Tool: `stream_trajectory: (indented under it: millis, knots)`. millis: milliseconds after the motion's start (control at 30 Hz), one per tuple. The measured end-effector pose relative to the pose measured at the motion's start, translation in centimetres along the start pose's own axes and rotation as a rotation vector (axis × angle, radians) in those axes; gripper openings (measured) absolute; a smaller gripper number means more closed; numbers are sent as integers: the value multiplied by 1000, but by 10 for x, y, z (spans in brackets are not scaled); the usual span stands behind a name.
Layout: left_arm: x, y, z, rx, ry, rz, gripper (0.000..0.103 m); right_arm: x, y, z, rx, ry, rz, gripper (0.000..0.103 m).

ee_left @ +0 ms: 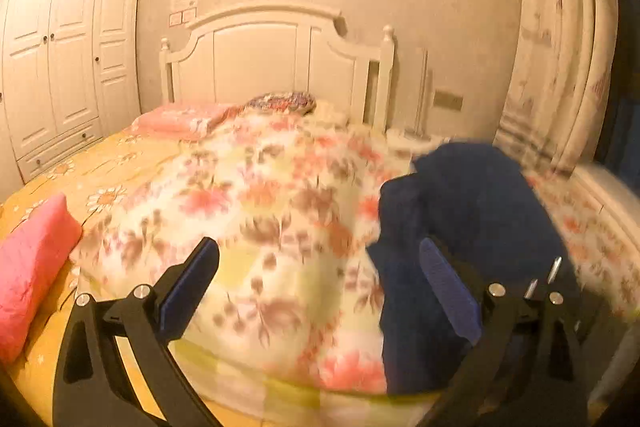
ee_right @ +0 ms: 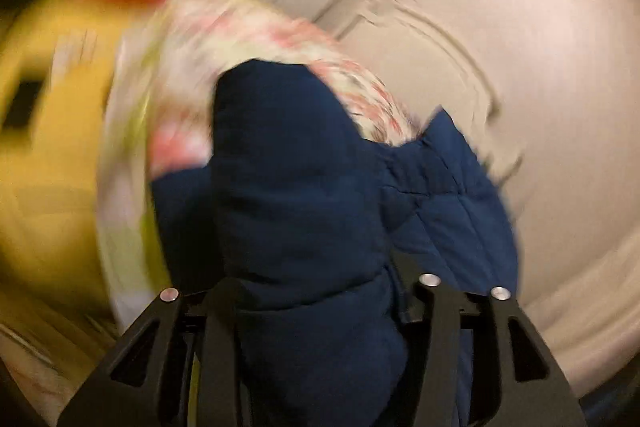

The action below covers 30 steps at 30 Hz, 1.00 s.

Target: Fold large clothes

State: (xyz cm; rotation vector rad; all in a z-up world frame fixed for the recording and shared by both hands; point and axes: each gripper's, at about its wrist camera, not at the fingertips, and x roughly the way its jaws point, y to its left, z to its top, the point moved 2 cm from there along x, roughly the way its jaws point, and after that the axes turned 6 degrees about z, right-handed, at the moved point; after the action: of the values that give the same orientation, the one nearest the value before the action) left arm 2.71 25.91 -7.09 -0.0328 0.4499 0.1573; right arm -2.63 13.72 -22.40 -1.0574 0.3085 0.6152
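Observation:
A navy padded jacket (ee_left: 472, 195) is bunched up on the right side of the bed, on a floral duvet (ee_left: 260, 195). My left gripper (ee_left: 316, 245) hangs open over the duvet with nothing between its blue pads (ee_left: 188, 291); its right finger stands in front of the jacket. In the right wrist view the jacket (ee_right: 288, 155) bulges up between the two arms of my right gripper (ee_right: 316, 279) and covers its fingertips, so the pads are hidden. That view is badly blurred, and the duvet (ee_right: 240, 39) shows behind the jacket.
The bed has a yellow flowered sheet (ee_left: 80, 163), a pink cushion (ee_left: 32, 267) at the near left and a pink pillow (ee_left: 180, 119) by the white headboard (ee_left: 272, 55). A white wardrobe (ee_left: 60, 47) stands at the left, and curtains (ee_left: 560, 47) hang at the right.

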Motion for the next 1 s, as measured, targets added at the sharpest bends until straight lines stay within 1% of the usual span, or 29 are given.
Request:
stream_trajectory:
  millis: [33, 67, 100, 133, 167, 200, 233, 267, 300, 333, 367, 400, 433, 467, 500, 533, 567, 600, 667, 700, 767, 800, 867, 900, 933, 967, 1000]
  knots:
    - [2, -5, 11, 23, -13, -8, 100, 3, 15, -2, -68, 10, -36, 56]
    - [4, -19, 23, 69, -23, -35, 100, 4, 19, -3, -86, 11, -47, 56]
    - [2, -29, 30, 99, -26, -68, 100, 4, 17, -3, -75, 11, -40, 56]
    - [3, -46, 41, 135, -26, -116, 100, 4, 14, -3, -67, 12, -35, 57]
    - [11, -73, 54, 187, -23, -181, 101, 4, 13, -3, -64, 13, -34, 57]
    - [16, -92, 61, 221, -15, -215, 101, 4, 13, -3, -70, 15, -40, 57]
    - [28, -118, 69, 270, 8, -255, 101, 4, 15, -1, -80, 16, -48, 57]
    - [36, -138, 72, 302, 30, -278, 101, 4, 17, 0, -92, 17, -59, 57]
    - [52, -165, 76, 354, 61, -296, 101, 3, 19, 1, -99, 16, -67, 57]
    - [70, -190, 76, 424, 74, -271, 101, -1, 19, 0, -96, 14, -65, 57]
    - [89, -206, 73, 469, 79, -230, 101, -1, 17, -1, -91, 12, -59, 58]
    - [117, -220, 67, 511, 111, -163, 101, -6, 14, -2, -83, 4, -45, 59]
    - [146, -225, 58, 521, 164, -119, 101, -11, 11, -8, -72, -9, -26, 64]
    - [174, -223, 47, 505, 230, -112, 101, -21, 6, -11, -51, -37, 19, 70]
    - [191, -215, 39, 455, 283, -158, 101, -34, -1, -18, -18, -70, 77, 70]
    - [203, -203, 35, 386, 312, -188, 101, -45, -8, -23, 10, -100, 131, 71]
    - [210, -193, 35, 330, 320, -198, 101, -59, -19, -31, 53, -141, 183, 71]
    - [211, -177, 32, 277, 318, -183, 101, -68, -29, -37, 99, -165, 208, 71]
    - [205, -155, 25, 249, 287, -129, 101, -89, -69, -60, 271, -215, 268, 71]
    - [203, -151, 21, 244, 272, -106, 101, -94, -87, -71, 345, -235, 272, 71]
    - [199, -144, 14, 243, 248, -77, 101, -98, -136, -97, 523, -254, 230, 71]
    - [196, -142, 15, 243, 240, -72, 101, -93, -161, -109, 607, -257, 226, 70]
    - [193, -142, 14, 248, 229, -60, 101, -79, -203, -125, 733, -268, 221, 63]
    - [196, -143, 15, 254, 227, -55, 101, -65, -223, -129, 775, -250, 211, 61]
    - [194, -145, 17, 258, 224, -50, 101, -51, -238, -129, 795, -223, 198, 55]
    - [192, -143, 17, 258, 219, -47, 101, -36, -252, -127, 803, -196, 185, 52]
    - [193, -142, 17, 255, 215, -48, 101, -20, -264, -126, 809, -171, 176, 51]
